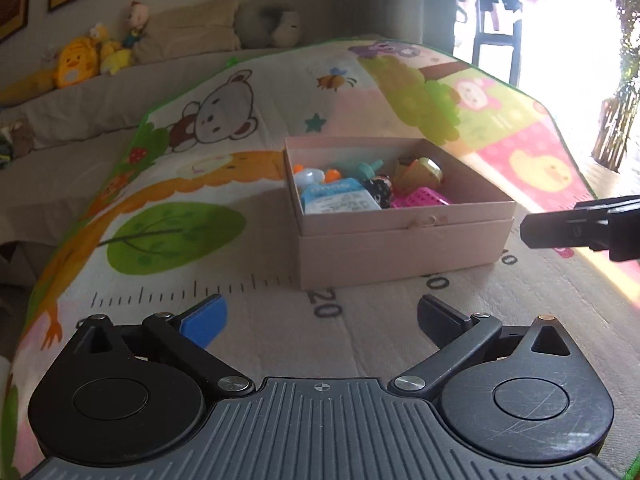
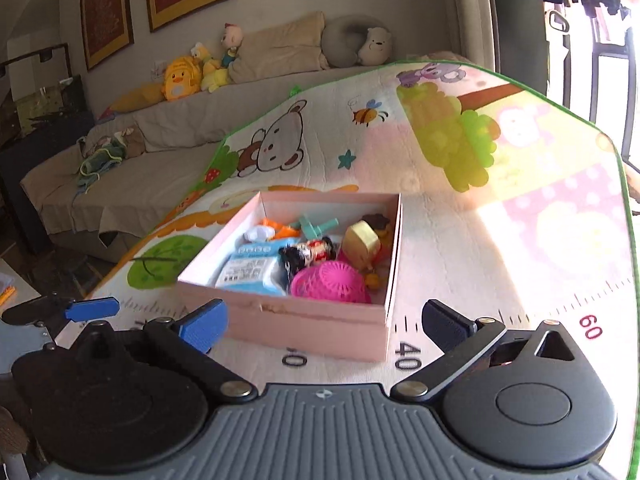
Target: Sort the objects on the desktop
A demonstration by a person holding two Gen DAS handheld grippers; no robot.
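1. My left gripper (image 1: 320, 320) has its jaws spread as wide as they go, with nothing between them, only the bare mat below. My right gripper (image 2: 324, 326) is just as wide and just as empty; in the left wrist view one of its black fingers pokes in at three o'clock, just beside the box's right corner.

2. The pink cardboard box (image 2: 320, 320) sits at twelve o'clock from both grippers, near their tips, and no pad touches it. Inside lie the blue-and-white wipes pack (image 2: 250, 272), a dark-haired doll (image 2: 308, 252), a magenta mesh basket (image 2: 328, 282), a yellow block figure (image 2: 362, 244), a teal plastic toy (image 2: 316, 226) and orange pieces at the far wall.

3. I judge all of these light. The wipes pack is soft and slick, so I would pinch it across its short edges. The basket is thin plastic that may flex, so its rim is the place to grip. The doll is small and soft: take it around the body. The box walls are thin card and would dent under a hard squeeze.

4. The play mat (image 2: 460, 240) is padded and printed with bears, trees and a ruler scale. It should give slightly.

5. Beyond, from ten to twelve o'clock, a beige sofa (image 2: 160, 168) holds plush toys and cushions. Harsh sunlight comes in at two o'clock.
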